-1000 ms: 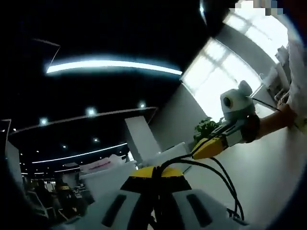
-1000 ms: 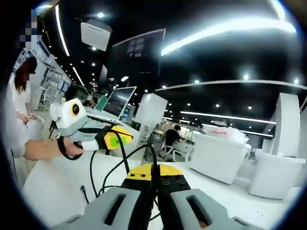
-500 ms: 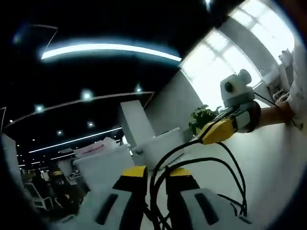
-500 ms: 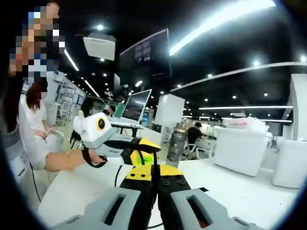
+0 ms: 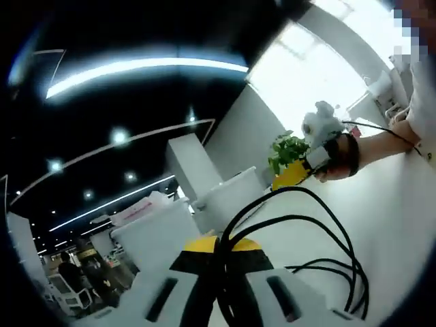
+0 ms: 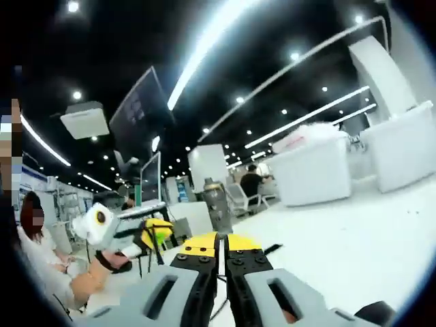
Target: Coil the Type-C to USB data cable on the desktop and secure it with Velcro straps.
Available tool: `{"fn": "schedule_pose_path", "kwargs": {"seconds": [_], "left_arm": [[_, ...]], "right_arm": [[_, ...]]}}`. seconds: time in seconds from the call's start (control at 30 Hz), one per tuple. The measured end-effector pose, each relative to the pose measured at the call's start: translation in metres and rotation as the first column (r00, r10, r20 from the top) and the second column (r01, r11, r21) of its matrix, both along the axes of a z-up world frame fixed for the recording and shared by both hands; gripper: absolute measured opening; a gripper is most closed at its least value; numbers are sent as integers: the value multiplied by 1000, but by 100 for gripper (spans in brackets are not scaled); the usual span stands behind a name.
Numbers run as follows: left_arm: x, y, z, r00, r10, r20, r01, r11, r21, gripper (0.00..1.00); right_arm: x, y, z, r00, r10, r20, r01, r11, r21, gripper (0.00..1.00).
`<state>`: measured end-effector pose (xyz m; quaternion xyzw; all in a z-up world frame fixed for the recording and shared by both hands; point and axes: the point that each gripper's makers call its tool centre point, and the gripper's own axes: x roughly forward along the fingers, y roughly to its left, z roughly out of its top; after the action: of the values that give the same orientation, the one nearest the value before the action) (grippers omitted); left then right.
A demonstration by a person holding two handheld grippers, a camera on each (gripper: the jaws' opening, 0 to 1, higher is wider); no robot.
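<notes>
A black data cable (image 5: 332, 230) hangs in several loose loops above the white desktop (image 5: 395, 218). My left gripper (image 5: 219, 244) rises from the bottom of the left gripper view, its yellow-tipped jaws shut on the cable. The loops run right to my right gripper (image 5: 291, 178), held by a hand, and the cable ends at its yellow tip. In the right gripper view my right gripper (image 6: 221, 244) has its jaws pressed together. The left gripper (image 6: 158, 233) shows at the left there, with cable (image 6: 161, 255) hanging from it.
A small black strip (image 6: 272, 248) lies on the desktop (image 6: 354, 225) just past my right jaws. White block seats (image 6: 320, 170) and a seated person (image 6: 253, 185) are beyond the table. A plant (image 5: 285, 148) stands by the window. A person (image 6: 34, 252) sits at the left.
The left jaws, apart around the cable half a second ago, have shut on it again. The right gripper has drawn farther from the left, and both views have swung.
</notes>
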<state>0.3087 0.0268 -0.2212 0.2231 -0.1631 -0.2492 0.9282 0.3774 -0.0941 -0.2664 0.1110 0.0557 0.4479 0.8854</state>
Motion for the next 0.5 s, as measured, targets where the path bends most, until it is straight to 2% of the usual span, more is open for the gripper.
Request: {"fn": "schedule_pose_path", "kwargs": {"seconds": [0.03,0.07,0.13,0.17,0.23,0.27,0.33,0.37,0.4,0.43,0.47,0.5], "left_arm": [[0,-1,1,1000,0,5,0,1000,0,5],[0,-1,1,1000,2,9,-2,1000,5,5],[-1,-1,0,1000,5,14,-6,1000,16,5],[0,-2,0,1000,6,15,-6,1000,18,5],[-1,-3,0,1000,-2,18,2,1000,20,5],[-3,-5,0,1000,-8,19,8,1000,18,5],[-4,-7,2,1000,-21,22,21,1000,17,5],[-6,-10,2,999,-37,24,36,999,17,5],[-8,-12,2,999,-44,25,43,999,17,5],[-8,-13,2,999,-47,26,46,999,19,5],[-9,-15,1,998,-50,26,49,999,20,5],[-9,-16,0,998,-52,23,51,998,21,5]], "right_arm": [[3,5,-17,999,7,-48,-7,1000,-14,11],[2,15,-37,991,37,-128,-39,999,-8,19],[-4,30,-51,975,92,-204,-88,996,31,26],[-7,37,-60,972,106,-210,-109,994,-1,27],[-7,44,-75,981,92,-169,-112,988,-108,27],[-8,48,-78,983,92,-157,-113,985,-132,27],[-9,54,-84,981,94,-172,-119,983,-140,27],[-9,59,-88,976,102,-190,-129,982,-138,23],[-8,60,-94,975,91,-202,-125,979,-163,14],[-5,58,-101,978,67,-200,-110,970,-215,5],[0,56,-103,983,32,-179,-76,967,-243,3],[-2,59,-97,985,55,-162,-93,968,-234,2]]}}
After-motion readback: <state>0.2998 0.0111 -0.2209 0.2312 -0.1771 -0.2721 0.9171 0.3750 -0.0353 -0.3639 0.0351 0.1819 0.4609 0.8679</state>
